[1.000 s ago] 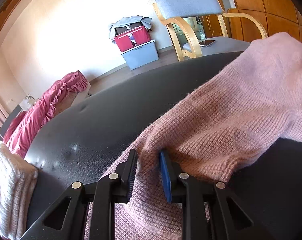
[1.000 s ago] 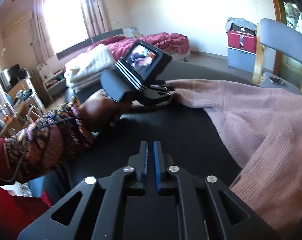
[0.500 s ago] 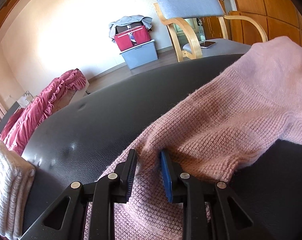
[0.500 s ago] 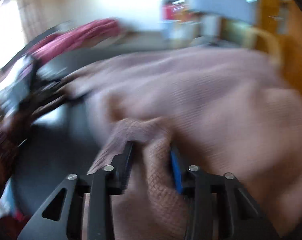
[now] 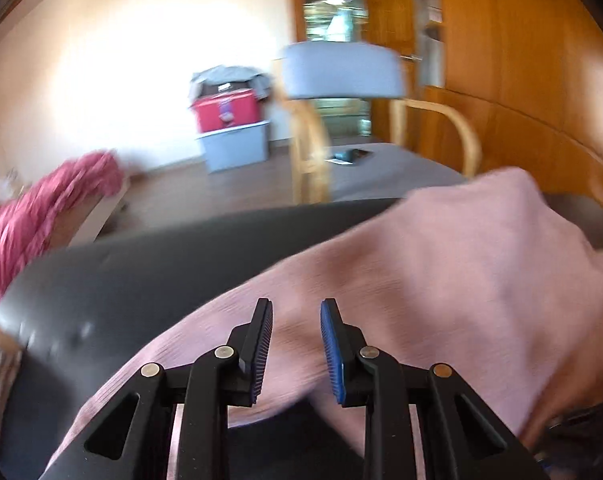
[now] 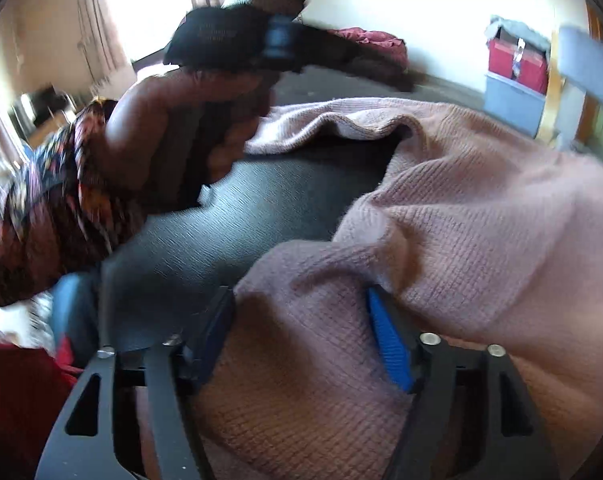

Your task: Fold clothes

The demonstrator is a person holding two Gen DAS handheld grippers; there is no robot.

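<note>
- Early in the fold: pink knit sweater [image 6: 481, 216] spread loosely over the black desk [image 6: 229, 216], bunched and creased, no clean fold visible yet.
- Left gripper [image 5: 296, 346] pinching a fold of the sweater [image 5: 441, 264] between narrowly parted fingers, near-left edge of the garment raised off the desk [image 5: 133, 280].
- Right gripper [image 6: 301, 340] with fingers spreading apart, a thick bunch of the sweater lying between them; blue pad at the right against the knit, firm pinch not evident.
- Left to do: carrying the held edge across, flattening, further folds, and stacking.
- Compared with a second ago: right fingers then pressed together over bare desk, away from the cloth; now wide and around the sweater's near part.
- Left gripper then low on the desk with the same pinch; now lifted, view blurred, cloth hanging from it.
- Hand [image 6: 173, 136] holding the left gripper now higher and closer in the right view.
</note>
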